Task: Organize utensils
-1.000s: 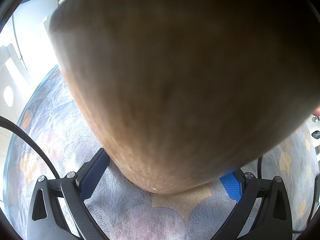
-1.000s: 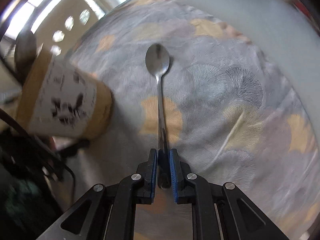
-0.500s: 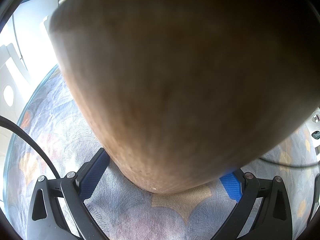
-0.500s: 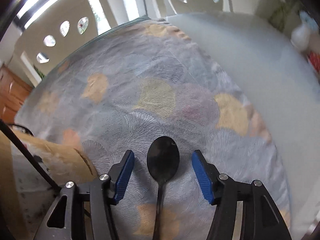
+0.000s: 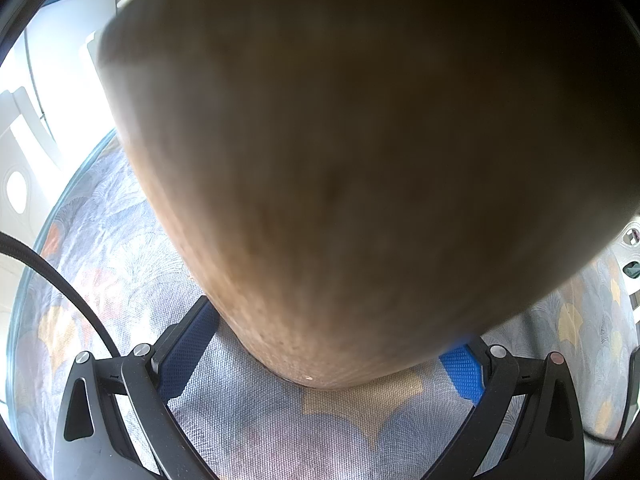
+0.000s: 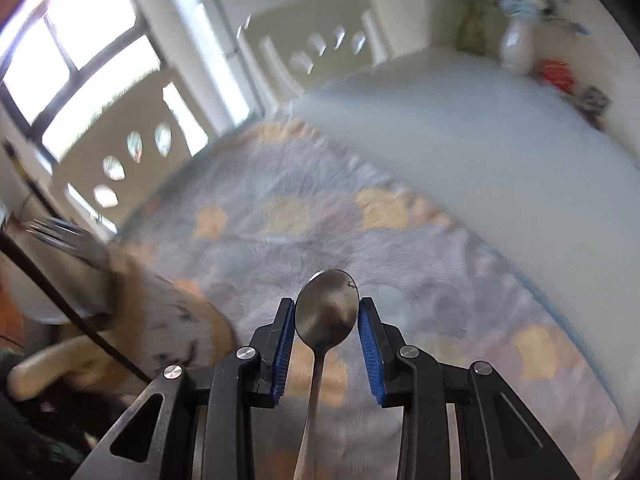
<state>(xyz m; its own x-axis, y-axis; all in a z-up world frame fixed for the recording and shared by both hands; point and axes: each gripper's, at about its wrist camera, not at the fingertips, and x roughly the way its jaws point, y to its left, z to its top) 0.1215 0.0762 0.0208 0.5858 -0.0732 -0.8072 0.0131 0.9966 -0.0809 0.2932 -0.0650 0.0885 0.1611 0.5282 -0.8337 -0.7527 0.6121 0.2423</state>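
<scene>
Closing right fingers (image 6: 326, 322) pinch spoon (image 6: 326, 316); left fingers (image 5: 324, 364) clamp holder (image 5: 360, 160), black markings unreadable.

Patterned tablecloth (image 6: 320, 208), white vase (image 6: 518, 46) with flowers, window (image 6: 80, 60), black cable (image 5: 68, 288)

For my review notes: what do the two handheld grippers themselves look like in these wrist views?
Both look alike: the left gripper and right gripper have black angular linkage arms with slotted cut-outs, round silver pivot screws, and fingers faced with blue ridged pads. A black cable curves past the left gripper's side. No sleeve or markings are visible.
</scene>
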